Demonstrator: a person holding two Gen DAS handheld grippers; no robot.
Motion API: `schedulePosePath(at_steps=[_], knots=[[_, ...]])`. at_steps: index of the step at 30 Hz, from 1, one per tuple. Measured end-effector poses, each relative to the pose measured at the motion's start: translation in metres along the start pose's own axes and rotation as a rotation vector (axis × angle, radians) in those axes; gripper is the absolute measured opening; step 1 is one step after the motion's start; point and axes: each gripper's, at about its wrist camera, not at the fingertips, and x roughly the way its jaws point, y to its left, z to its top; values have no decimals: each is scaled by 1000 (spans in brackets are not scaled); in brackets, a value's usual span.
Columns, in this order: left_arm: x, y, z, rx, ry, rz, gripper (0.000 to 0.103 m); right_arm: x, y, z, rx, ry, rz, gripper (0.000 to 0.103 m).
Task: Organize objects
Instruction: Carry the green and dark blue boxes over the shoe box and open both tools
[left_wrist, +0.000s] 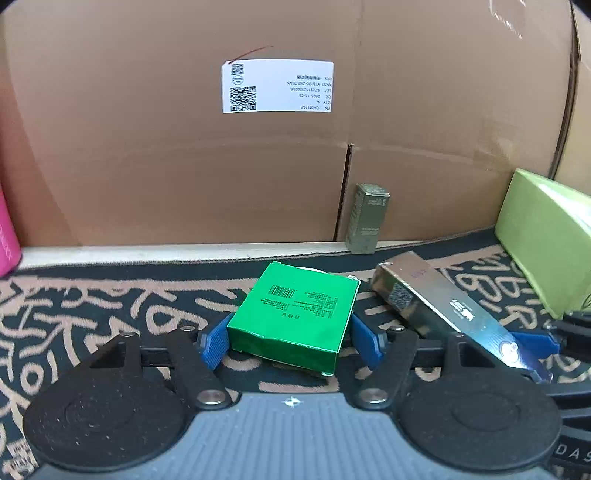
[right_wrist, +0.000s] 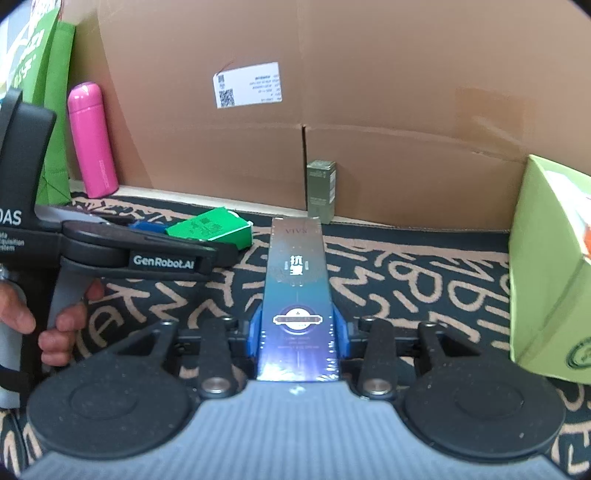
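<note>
Gripping two boxes on patterned table

Left tool (left_wrist: 290, 341) clenched on green box (left_wrist: 295, 314), low over table (left_wrist: 110, 306). Right tool (right_wrist: 298, 338) clenched on long blue box (right_wrist: 297, 295), pointing far, twd small olive box (right_wrist: 321, 192) at cardboard wall (right_wrist: 406, 92).

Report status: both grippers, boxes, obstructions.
Left gripper shut on green box. Right gripper shut on long blue box. Small olive box upright ahead, apart.

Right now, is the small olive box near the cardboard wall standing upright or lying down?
Upright. The small olive box stands on its short end at the foot of the cardboard wall, taller than wide in both views.
</note>
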Motion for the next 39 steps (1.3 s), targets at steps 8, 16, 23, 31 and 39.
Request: schedulePosePath(at_steps=[8, 16, 23, 31, 39], knots=[[-25, -18, 6, -51, -69, -51, 71, -36, -13, 8, 26, -124, -40, 38], [-51, -65, 21, -55, -144, -150, 71, -78, -41, 19, 98, -288, -122, 38], [-56, -120, 42, -29, -186, -273, 71, -109, -81, 21, 155, -395, -285, 38], [-48, -191, 80, -4, -198, -356, 71, -127, -136, 10, 197, -453, -628, 38], [-12, -251, 85, 42, -191, -393, 74, -107, -156, 6, 172, -436, -646, 46]])
